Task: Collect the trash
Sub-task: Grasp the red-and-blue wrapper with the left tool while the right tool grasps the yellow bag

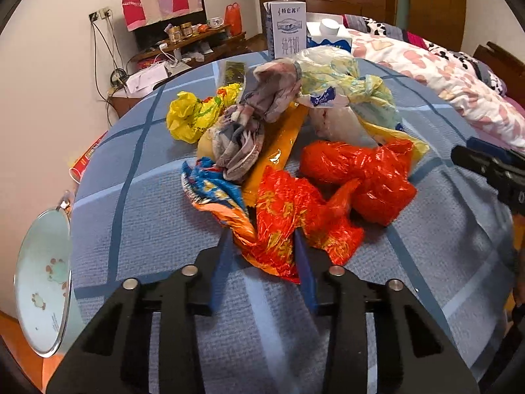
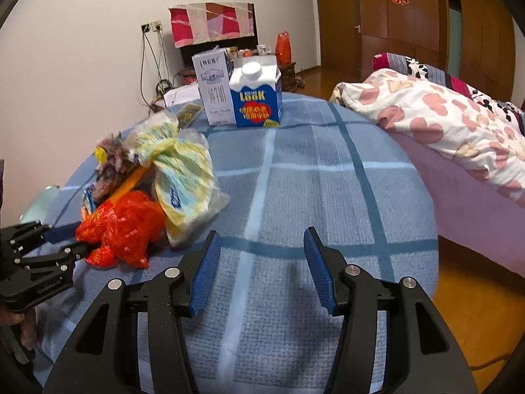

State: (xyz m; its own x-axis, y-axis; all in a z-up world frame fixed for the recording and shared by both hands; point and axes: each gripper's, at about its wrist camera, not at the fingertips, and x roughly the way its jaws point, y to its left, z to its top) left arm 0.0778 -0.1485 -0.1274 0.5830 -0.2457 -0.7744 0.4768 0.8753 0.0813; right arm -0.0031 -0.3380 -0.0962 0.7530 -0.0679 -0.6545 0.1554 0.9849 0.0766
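Observation:
A heap of crumpled trash lies on the round table's blue checked cloth [image 2: 311,180]. It holds a red plastic bag [image 1: 361,177], a red-and-gold wrapper [image 1: 285,220], a yellow bag [image 1: 187,115], a greyish rag [image 1: 249,124] and a pale yellow-green bag [image 1: 344,82]. My left gripper [image 1: 262,246] is at the heap's near edge, its blue pads pressed on the red-and-gold wrapper; in the right wrist view the left gripper [image 2: 73,239] shows at the left, nipping that red plastic. My right gripper [image 2: 262,249] hovers open over bare cloth to the right of the heap, with nothing between its fingers.
Two milk cartons, a white one [image 2: 216,88] and a blue one [image 2: 257,95], stand upright at the table's far edge. A bed with a heart-print quilt [image 2: 443,115] runs along the right. A round metal-rimmed pale disc [image 1: 42,279] sits below the table's left edge.

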